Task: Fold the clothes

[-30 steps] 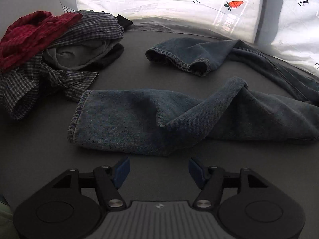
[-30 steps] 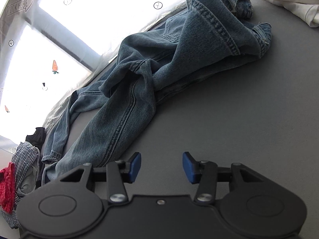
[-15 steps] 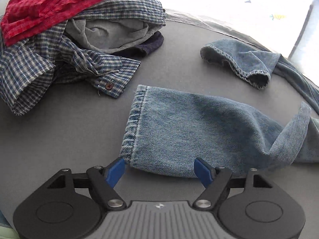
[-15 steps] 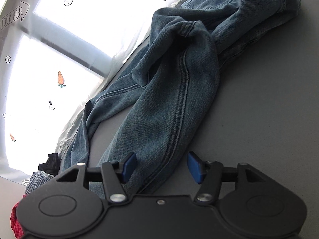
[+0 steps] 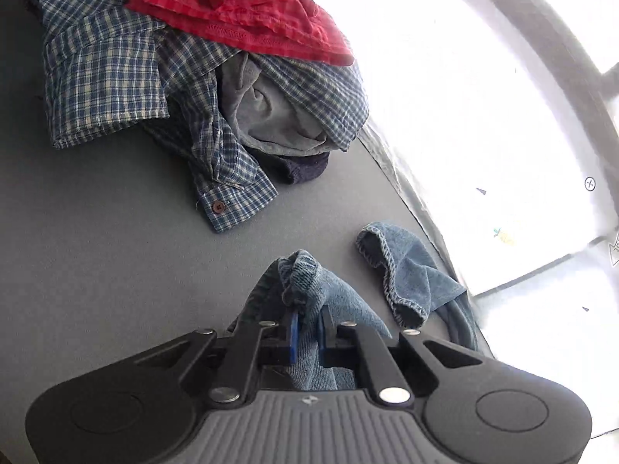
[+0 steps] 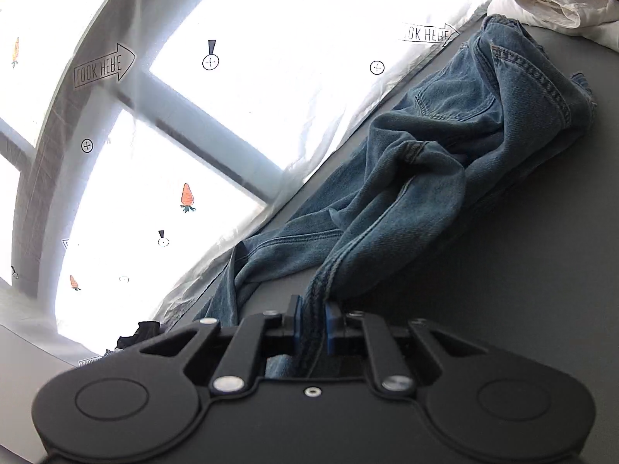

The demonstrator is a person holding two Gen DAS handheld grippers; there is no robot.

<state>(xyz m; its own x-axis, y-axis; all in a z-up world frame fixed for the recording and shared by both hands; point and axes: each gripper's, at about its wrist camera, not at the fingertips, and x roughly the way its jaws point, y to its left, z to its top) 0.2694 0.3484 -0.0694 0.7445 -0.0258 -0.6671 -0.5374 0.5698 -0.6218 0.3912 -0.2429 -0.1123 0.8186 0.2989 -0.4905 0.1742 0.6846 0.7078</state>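
A pair of blue jeans [image 6: 445,178] lies crumpled across the grey table [image 6: 522,270], waist end at the far right. My right gripper [image 6: 311,324] is shut on the side seam of one leg, and the denim rises from the pads toward the waist. In the left wrist view my left gripper [image 5: 307,328] is shut on the bunched hem of a jeans leg [image 5: 305,274], lifted a little off the table. The other leg's hem [image 5: 394,270] lies open just to the right.
A heap of clothes sits beyond the left gripper: a blue checked shirt [image 5: 108,77], a red garment [image 5: 247,7] on top, a grey one [image 5: 271,116] inside. White folded fabric [image 6: 553,4] lies at the table's far right. A bright printed sheet [image 6: 271,77] backs the table edge.
Both grippers went from open to shut on the jeans. The left closed on the leg hem and bunched it; the right closed on the leg's seam. Both moved forward over the denim.
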